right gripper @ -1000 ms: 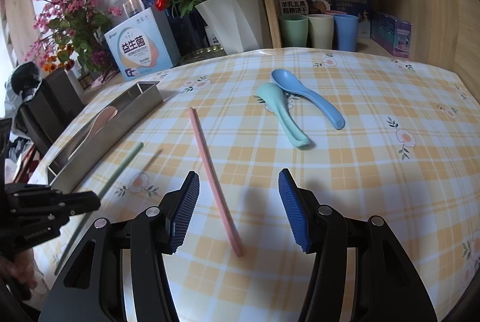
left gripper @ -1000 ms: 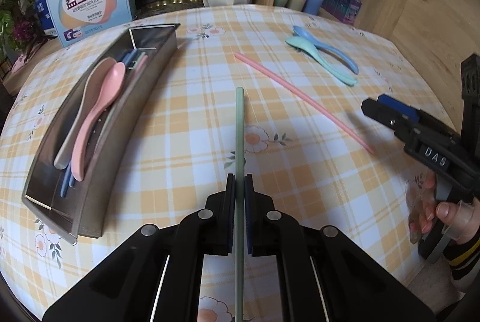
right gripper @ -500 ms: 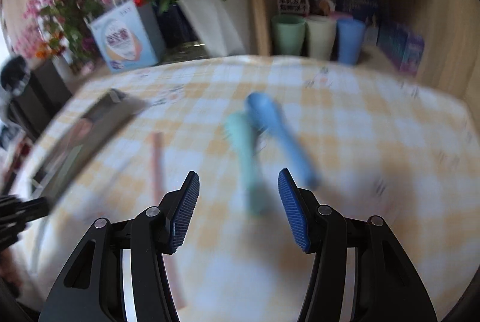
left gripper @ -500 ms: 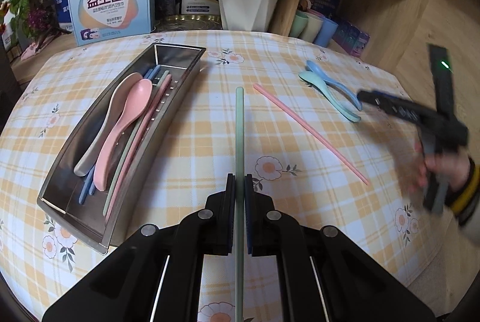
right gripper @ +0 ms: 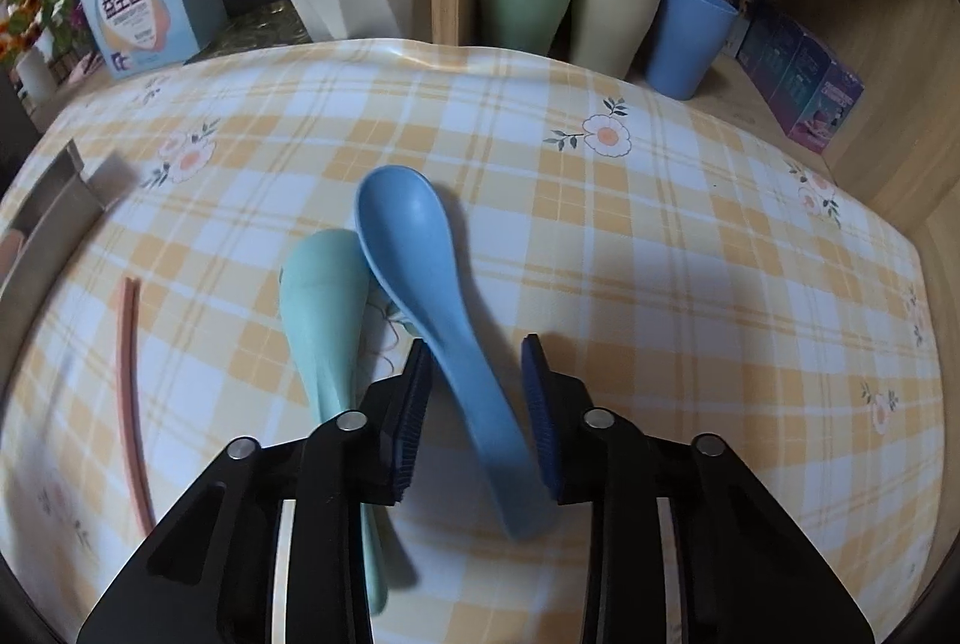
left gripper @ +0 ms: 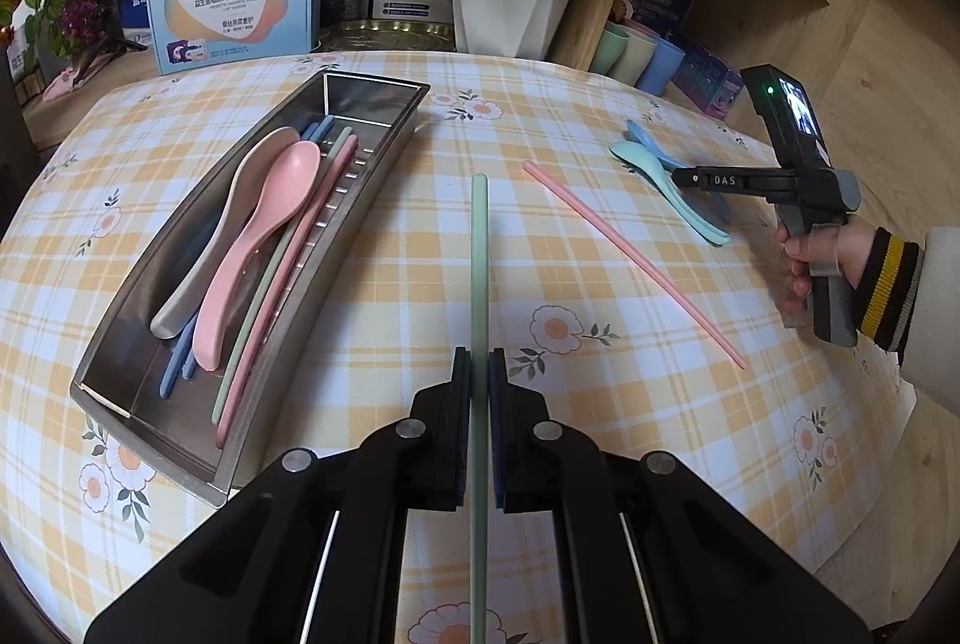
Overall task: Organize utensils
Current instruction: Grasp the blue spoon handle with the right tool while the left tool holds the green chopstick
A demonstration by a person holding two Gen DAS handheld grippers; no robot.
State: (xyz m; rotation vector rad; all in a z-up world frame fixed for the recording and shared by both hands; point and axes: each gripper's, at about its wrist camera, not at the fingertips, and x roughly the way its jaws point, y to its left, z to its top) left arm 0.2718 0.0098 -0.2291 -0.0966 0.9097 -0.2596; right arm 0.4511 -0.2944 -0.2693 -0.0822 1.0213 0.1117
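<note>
Here left tongs (left gripper: pixel 479 374) clamp the green chopstick (left gripper: pixel 479 248); right tongs (right gripper: pixel 474 386), closing, seemingly unpressed, straddle the blue spoon (right gripper: pixel 432 296).

The right gripper (right gripper: pixel 474 398) swung from the pink chopstick (right gripper: pixel 129 392) to the blue spoon (right gripper: pixel 432 296), jaws closing around its handle without pressing yet.

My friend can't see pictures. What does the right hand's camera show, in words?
The right gripper has just been closing, its fingers either side of a blue spoon's handle but not yet pressing it. A mint-green spoon lies touching it on the checked tablecloth, with a pink chopstick further left.
</note>
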